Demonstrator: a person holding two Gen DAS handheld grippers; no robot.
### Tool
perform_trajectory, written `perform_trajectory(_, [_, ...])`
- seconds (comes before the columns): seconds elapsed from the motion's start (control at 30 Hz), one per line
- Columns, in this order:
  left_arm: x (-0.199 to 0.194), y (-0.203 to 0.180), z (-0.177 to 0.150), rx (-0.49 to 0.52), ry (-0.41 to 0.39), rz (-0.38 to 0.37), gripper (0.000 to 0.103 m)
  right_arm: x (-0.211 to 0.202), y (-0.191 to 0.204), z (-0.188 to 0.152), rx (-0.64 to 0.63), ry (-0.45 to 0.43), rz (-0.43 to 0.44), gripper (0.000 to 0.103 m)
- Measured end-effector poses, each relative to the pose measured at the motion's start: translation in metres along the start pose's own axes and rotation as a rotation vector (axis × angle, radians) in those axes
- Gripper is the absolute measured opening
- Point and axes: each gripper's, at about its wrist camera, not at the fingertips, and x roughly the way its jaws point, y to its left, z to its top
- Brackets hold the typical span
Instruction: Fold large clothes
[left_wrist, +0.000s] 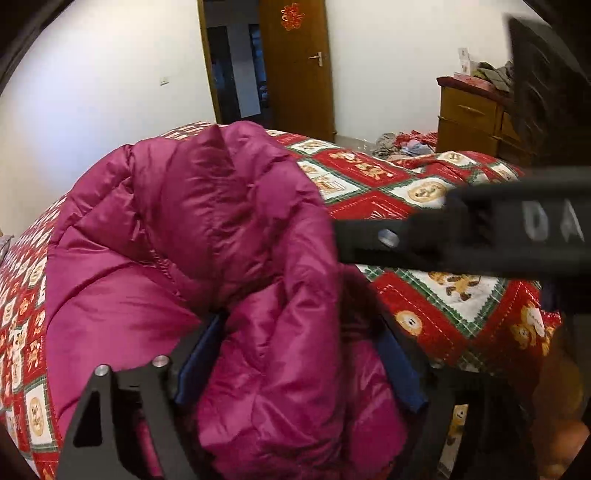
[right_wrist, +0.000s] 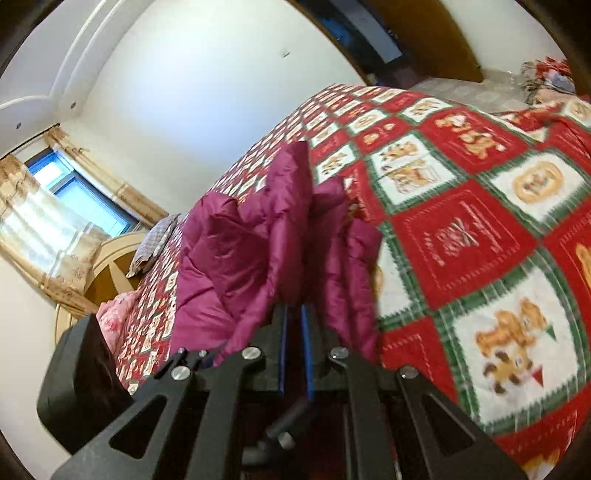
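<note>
Both hand-held grippers flank jacket (left_wrist: 207, 236); quilt (left_wrist: 424, 306) rightward bare.

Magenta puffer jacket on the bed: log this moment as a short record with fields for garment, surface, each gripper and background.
garment: magenta puffer jacket, bunched and partly folded over itself
surface: bed with red, green and white patchwork quilt
left gripper: jaws wide, a fold of jacket between the blue pads, not visibly pinched
right gripper: jaws nearly shut with a slim gap, jacket fabric at the tips; grip unclear
background: wooden door ajar, wooden dresser, curtained window
</note>
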Motion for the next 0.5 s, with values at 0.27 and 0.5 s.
perform_trajectory(0.27, [-0.006,0.002,0.0,-0.016,0.002,-0.027,0.088,0.011,0.006,0.012,-0.046,0.066,0.017,0.045])
perform_trajectory(0.5, [-0.012,0.003,-0.007,-0.007,-0.012,-0.049,0.09,-0.007,0.001,0.014,-0.014,0.034,0.048,0.046])
